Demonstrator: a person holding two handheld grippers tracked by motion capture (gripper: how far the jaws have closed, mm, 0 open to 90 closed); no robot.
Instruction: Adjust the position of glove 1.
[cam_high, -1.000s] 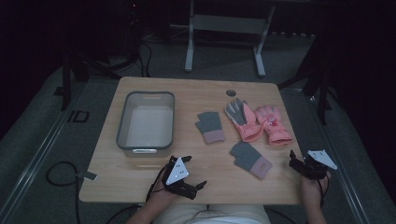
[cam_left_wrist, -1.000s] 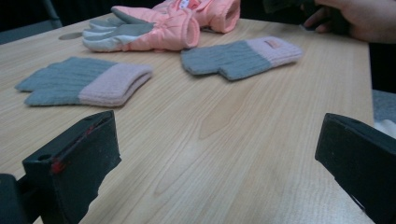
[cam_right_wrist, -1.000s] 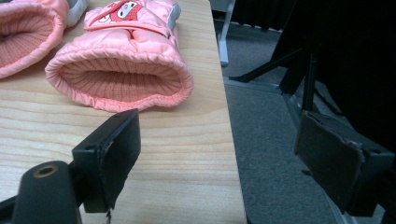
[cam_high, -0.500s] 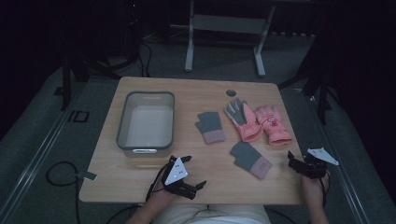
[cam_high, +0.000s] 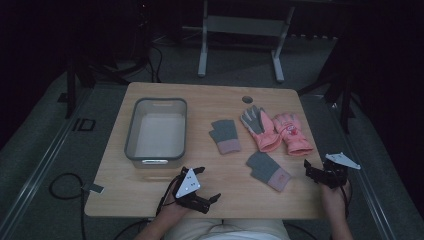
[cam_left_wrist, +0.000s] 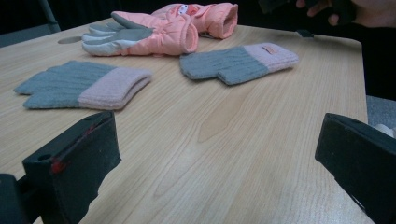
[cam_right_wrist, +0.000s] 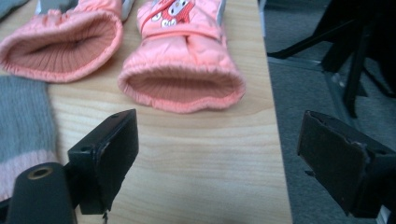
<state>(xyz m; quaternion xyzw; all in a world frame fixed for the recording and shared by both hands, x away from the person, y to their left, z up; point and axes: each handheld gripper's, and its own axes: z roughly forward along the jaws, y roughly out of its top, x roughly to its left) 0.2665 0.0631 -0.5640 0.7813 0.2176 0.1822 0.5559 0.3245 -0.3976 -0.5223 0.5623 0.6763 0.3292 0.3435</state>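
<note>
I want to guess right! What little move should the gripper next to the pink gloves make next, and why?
Probably the right gripper should ease forward toward the cuff of the nearer pink glove. Its jaws stand wide open with nothing between them, and in the right gripper view that glove's open cuff lies straight ahead on the table near the edge, untouched. The clear bin sits empty.
</note>
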